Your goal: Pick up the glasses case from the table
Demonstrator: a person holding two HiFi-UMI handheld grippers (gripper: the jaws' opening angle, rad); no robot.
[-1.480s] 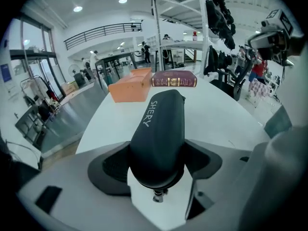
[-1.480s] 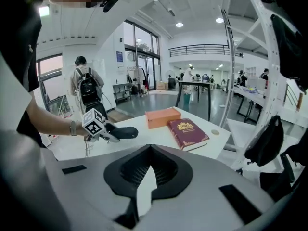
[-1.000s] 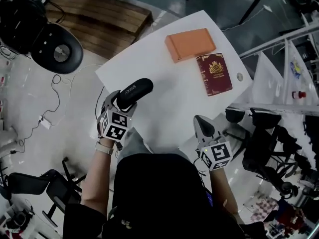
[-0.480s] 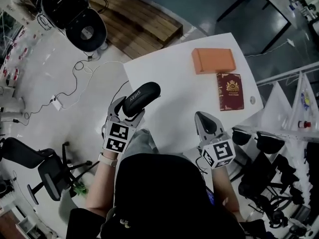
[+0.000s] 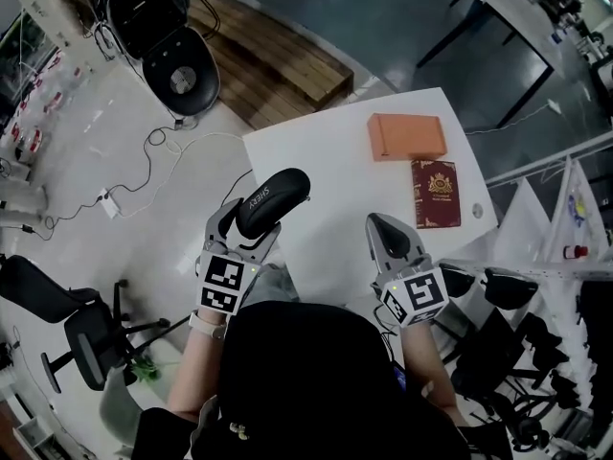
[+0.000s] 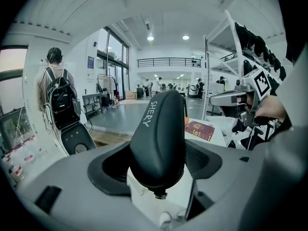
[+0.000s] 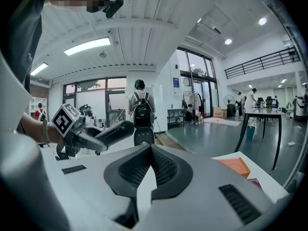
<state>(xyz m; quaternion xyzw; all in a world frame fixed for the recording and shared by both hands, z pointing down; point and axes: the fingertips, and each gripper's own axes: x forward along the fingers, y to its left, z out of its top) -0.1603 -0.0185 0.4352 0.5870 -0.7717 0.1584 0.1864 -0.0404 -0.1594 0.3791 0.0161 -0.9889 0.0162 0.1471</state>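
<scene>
One glasses case (image 5: 273, 202), still aloft.

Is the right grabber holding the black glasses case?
No, the glasses case is clamped in the left gripper, and the right gripper is shut on nothing.

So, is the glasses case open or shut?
Shut: the glasses case shows a smooth black shell, no gap, clamped in the left tongs.

I read this as a big open lab or office hall: mezzanine railing (image 6: 166, 60), tall windows (image 6: 115, 57), metal rack (image 6: 226, 47), office chair (image 5: 182, 70), loose cables (image 5: 153, 156) on the floor (image 5: 115, 257), person with backpack (image 6: 60, 97), white work surface (image 5: 326, 151).
</scene>
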